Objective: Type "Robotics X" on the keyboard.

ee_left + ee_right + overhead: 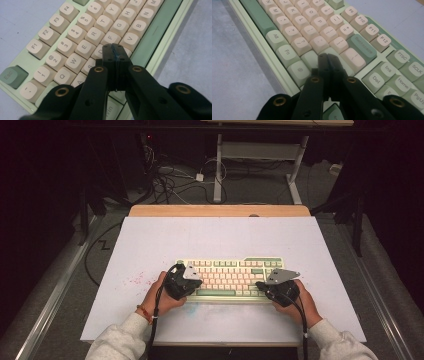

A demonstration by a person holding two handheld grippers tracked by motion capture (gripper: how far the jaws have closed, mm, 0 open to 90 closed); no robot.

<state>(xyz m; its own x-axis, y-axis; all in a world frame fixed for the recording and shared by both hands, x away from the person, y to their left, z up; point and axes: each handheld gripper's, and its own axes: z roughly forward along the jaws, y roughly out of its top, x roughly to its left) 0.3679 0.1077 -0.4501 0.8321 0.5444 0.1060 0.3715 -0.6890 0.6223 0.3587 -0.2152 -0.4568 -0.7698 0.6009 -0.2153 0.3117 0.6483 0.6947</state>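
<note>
The keyboard (231,279) is lying near the front edge of the worktop (150,240), both tools hovering over it with jaws pinched together, empty. The left tool (115,51) is poising above the D key, the right tool (327,60) beside Backspace; blunt closed tips could be catching two neighbouring keys.

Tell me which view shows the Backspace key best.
The right gripper view: the green Backspace key sits close beyond the shut right gripper, its label readable. The high view shows the whole keyboard too small to read. The left gripper view shows the keyboard's other end.
</note>
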